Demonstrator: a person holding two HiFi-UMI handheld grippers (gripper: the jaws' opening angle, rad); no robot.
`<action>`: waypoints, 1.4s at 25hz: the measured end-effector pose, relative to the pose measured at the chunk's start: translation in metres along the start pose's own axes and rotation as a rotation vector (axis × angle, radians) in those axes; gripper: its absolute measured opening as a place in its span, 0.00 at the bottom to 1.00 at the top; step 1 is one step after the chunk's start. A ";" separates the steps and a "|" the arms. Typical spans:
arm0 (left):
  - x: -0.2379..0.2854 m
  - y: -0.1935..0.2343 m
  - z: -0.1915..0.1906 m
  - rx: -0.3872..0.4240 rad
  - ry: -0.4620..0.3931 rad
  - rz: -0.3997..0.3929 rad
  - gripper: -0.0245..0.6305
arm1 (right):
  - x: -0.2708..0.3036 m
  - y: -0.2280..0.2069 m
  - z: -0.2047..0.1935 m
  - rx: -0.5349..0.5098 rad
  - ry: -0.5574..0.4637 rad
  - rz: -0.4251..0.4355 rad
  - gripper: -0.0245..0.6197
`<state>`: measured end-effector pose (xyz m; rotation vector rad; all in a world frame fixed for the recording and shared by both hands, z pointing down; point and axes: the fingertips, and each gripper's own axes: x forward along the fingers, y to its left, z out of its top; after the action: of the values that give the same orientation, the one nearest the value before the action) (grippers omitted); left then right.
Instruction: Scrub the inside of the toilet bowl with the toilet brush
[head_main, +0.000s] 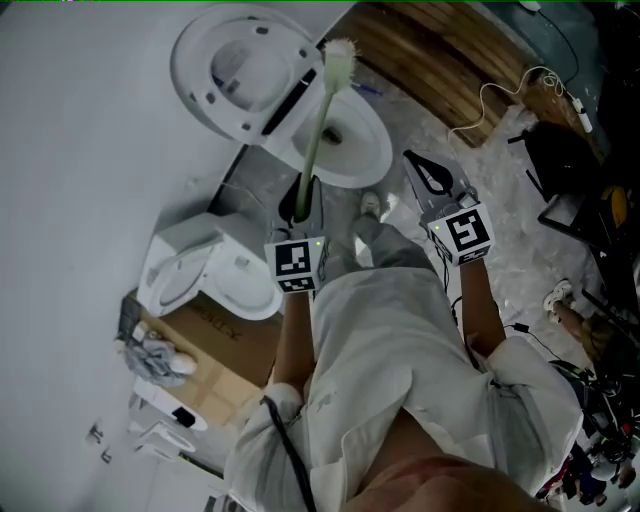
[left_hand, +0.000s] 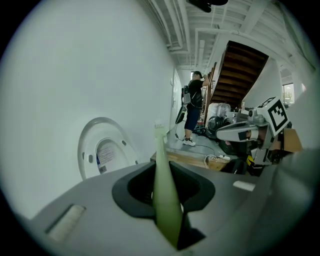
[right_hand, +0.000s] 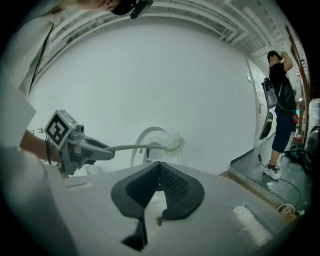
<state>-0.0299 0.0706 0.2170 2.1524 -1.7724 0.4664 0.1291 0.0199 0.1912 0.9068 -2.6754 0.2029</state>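
The white toilet stands at the top of the head view, its lid (head_main: 235, 70) raised and its bowl (head_main: 352, 140) uncovered. My left gripper (head_main: 300, 203) is shut on the pale green handle of the toilet brush (head_main: 318, 130). The brush's white bristle head (head_main: 340, 52) is held up above the bowl's rim, next to the lid. In the left gripper view the handle (left_hand: 164, 195) runs out between the jaws toward the lid (left_hand: 102, 147). My right gripper (head_main: 428, 172) hangs to the right of the bowl, shut and holding nothing. Its view shows the brush (right_hand: 172, 145) in front of the lid.
A second white toilet (head_main: 205, 272) sits on a cardboard box (head_main: 215, 355) at the left. A wooden platform (head_main: 440, 45) and cables (head_main: 500, 100) lie right of the toilet. A person (left_hand: 192, 107) stands in the background near a staircase. The white wall is close on the left.
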 end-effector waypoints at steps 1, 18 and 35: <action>0.007 -0.001 -0.002 -0.005 0.009 0.005 0.19 | 0.003 -0.006 -0.005 0.010 0.009 0.008 0.04; 0.072 0.011 -0.101 -0.096 0.187 0.039 0.19 | 0.049 -0.023 -0.100 0.126 0.146 0.049 0.04; 0.129 0.027 -0.224 -0.233 0.331 0.046 0.19 | 0.089 -0.024 -0.205 0.196 0.277 0.021 0.04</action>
<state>-0.0449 0.0504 0.4754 1.7644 -1.6058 0.5606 0.1265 -0.0025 0.4149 0.8367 -2.4381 0.5608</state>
